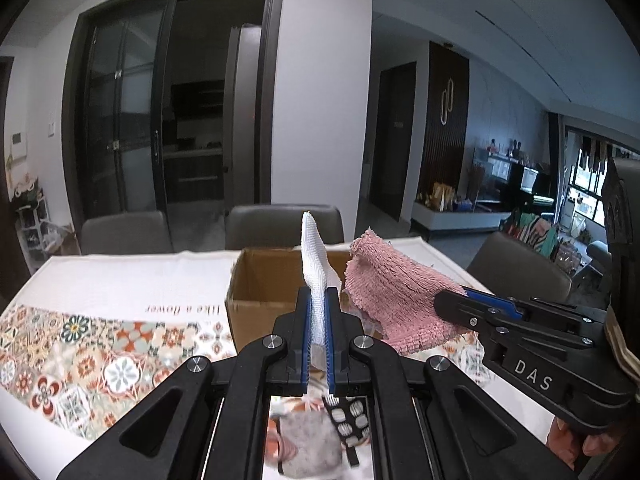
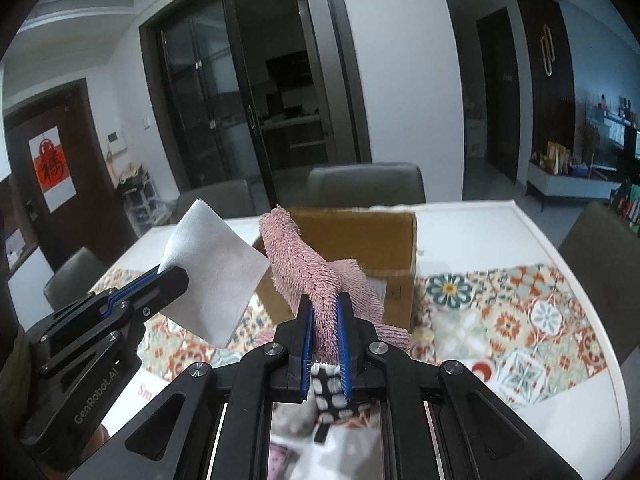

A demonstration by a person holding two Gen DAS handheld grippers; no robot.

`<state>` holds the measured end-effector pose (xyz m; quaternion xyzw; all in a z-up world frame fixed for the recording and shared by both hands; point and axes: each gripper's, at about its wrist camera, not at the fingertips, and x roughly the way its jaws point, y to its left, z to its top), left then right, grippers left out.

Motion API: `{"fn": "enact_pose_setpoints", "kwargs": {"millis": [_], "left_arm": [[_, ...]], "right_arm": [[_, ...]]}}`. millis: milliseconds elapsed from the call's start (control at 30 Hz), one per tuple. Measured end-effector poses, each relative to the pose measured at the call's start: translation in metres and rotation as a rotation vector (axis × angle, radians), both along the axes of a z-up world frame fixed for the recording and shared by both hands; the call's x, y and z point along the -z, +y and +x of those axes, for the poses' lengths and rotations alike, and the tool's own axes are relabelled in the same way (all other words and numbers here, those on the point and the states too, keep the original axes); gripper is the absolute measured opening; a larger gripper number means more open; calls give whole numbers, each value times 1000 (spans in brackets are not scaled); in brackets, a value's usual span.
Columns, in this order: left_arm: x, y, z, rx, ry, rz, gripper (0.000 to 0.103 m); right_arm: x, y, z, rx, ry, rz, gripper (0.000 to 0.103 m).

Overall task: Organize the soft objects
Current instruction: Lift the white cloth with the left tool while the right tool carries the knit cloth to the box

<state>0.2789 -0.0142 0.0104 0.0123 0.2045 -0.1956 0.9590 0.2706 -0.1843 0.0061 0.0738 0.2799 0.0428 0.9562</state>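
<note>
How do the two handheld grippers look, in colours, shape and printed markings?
Both are matte black plastic with angular linkage arms, silver round pivot bolts and blue ribbed pads on the inner faces of the fingers. The left gripper bears white "GenRobot.AI" lettering on its side; the right gripper bears "DAS". No cables show.

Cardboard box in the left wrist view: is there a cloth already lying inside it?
No: what shows of the cardboard box interior is bare, while the white cloth and pink cloth are both held up in the tongs.

White cloth (image 1: 316,280), pink shaggy cloth (image 2: 316,276) held aloft before box (image 2: 360,236).
</note>
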Motion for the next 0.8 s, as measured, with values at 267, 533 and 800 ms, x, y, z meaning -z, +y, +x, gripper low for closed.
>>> {"fn": "enact_pose_setpoints", "kwargs": {"millis": [267, 533, 800], "left_arm": [[-18, -2, 25, 4, -60, -2, 8], [-23, -6, 59, -1, -77, 2, 8], [-11, -14, 96, -16, -60, 28, 8]], "right_arm": [[-25, -3, 21, 34, -79, 3, 12], [-38, -4, 49, 48, -121, -2, 12], [-34, -5, 86, 37, -108, -10, 12]]}}
